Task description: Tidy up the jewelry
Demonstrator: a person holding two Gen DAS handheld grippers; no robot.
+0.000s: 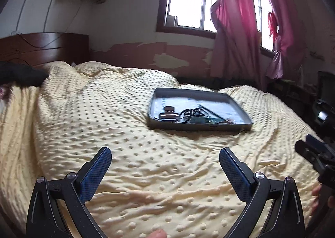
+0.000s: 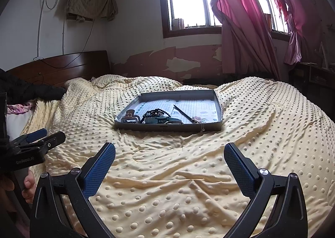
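Nearest me lies the dimpled yellow blanket (image 2: 167, 185) on the bed, and both my grippers hang above it. My left gripper (image 1: 165, 158) has its jaws spread wide, holding nothing; my right gripper (image 2: 169, 154) is spread and bare too. Farther off sits a grey tray (image 2: 217, 102), well apart from both. The jewelry lies along its near edge: dark beads (image 2: 156, 112), a watch (image 2: 159, 120), a slim stick (image 2: 182, 113).
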